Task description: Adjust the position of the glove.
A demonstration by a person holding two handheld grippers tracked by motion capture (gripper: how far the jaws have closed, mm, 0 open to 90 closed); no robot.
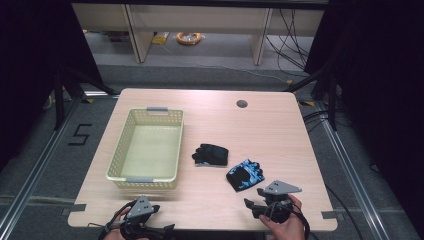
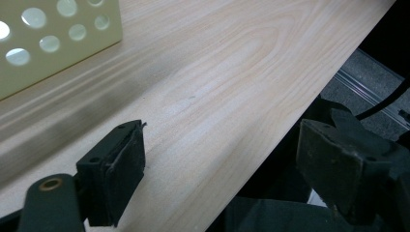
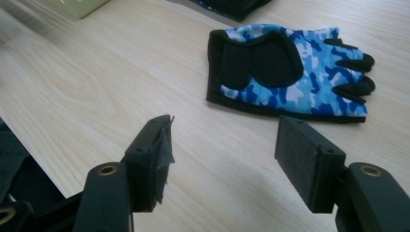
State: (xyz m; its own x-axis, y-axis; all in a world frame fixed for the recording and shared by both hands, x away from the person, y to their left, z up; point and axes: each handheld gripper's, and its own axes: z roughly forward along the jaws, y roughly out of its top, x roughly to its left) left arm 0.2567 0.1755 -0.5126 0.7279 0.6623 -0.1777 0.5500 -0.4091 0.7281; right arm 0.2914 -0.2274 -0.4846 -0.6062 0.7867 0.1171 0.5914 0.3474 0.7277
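**Blue camouflage glove waits just ahead of the open right claw**

Blue-and-white camouflage fingerless glove (image 3: 290, 72) of stretchy fabric, lying flat with black palm patch up, upper right of the right gripper view. Below centre-right in the high view, and just beyond the right gripper (image 1: 260, 200). Jaws spread wide there, nothing between them, pads aimed across bare wood toward the glove's cuff edge (probably the easiest rim to pinch, being the nearest).

Second glove, all black and crumpled (image 1: 211, 154), at middle of the high view, close to the camouflage one and nearer to the pale yellow perforated plastic basket (image 1: 125, 172). Basket at centre-left, empty, long side toward the gloves: likely the destination, set within easy reach of both hands.

Left gripper (image 1: 150, 212) low at the bottom left of the high view, at the near edge of the light wooden table (image 1: 270, 135). Jaws equally wide, holding nothing, basket wall at upper left of its own view; seemingly parked clear while the right hand leads.

Judged stage: approach, no grasp made yet.
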